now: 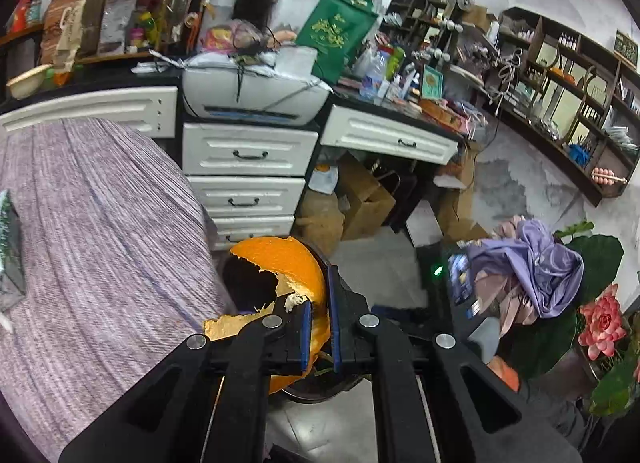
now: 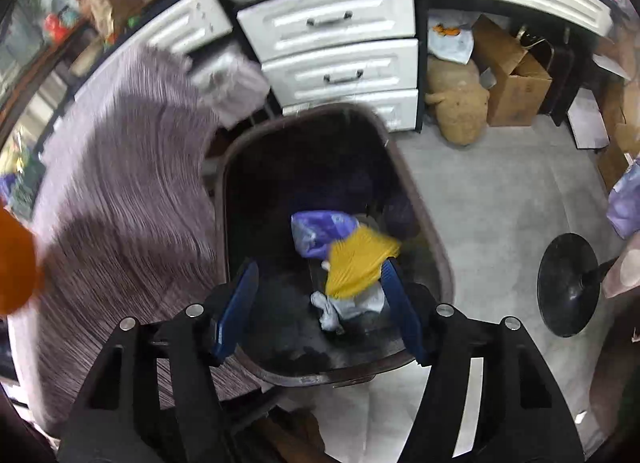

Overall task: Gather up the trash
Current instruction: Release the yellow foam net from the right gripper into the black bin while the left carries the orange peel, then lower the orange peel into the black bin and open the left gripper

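My left gripper [image 1: 320, 315] is shut on a large orange peel [image 1: 292, 263], held beside the edge of the purple-clothed table [image 1: 100, 243], over the dark trash bin. The peel shows as an orange blur at the left edge of the right wrist view [image 2: 14, 263]. My right gripper [image 2: 320, 303] is open and empty above the brown trash bin [image 2: 424, 223]. A yellow wrapper [image 2: 360, 263] is in mid-air or just landing inside the bin, above white tissue [image 2: 348, 307] and a purple bag [image 2: 316, 231].
White drawers [image 1: 244, 175] stand behind the bin, with cardboard boxes [image 2: 508, 79] and a burlap sack [image 2: 456, 107] under the counter. A black stand base [image 2: 568, 283] sits on the floor to the right. Purple cloth and flowers [image 1: 560, 283] are at the right.
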A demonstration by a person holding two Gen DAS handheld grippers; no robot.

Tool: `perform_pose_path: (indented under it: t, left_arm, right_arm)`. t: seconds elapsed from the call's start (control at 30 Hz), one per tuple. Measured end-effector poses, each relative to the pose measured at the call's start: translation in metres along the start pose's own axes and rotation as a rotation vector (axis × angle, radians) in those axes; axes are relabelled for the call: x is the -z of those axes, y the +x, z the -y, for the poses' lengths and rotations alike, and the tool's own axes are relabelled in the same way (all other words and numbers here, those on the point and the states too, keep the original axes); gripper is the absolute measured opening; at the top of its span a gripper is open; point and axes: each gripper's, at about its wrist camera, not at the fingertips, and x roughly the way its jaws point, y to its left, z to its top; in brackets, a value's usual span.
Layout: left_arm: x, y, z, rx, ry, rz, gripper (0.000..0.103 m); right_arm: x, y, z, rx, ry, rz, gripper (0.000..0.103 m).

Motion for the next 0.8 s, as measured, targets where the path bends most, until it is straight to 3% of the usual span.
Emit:
perform_pose_path:
  t: [0.2,0.3,0.53,0.8]
  left_arm:
    - [0.006,0.039,0.015,0.027,0.037,-0.090,0.008]
    - [0.009,0.062,0.021,0.063,0.052,-0.160,0.008]
    - [0.022,0.105,0.033,0.061,0.106,-0.280,0.008]
    - [0.024,0.141,0.035,0.047,0.096,-0.377,0.008]
  right_arm:
    - [-0.016,-0.056,0.016,0.048,0.070,0.187,0.072]
    - [-0.020,-0.073,0.022,0.054,0.093,0.232,0.073]
    - [-0.026,-0.095,0.028,0.016,0.102,0.273,0.073]
    - [-0.026,-0.102,0.023,0.003,0.089,0.293,0.073]
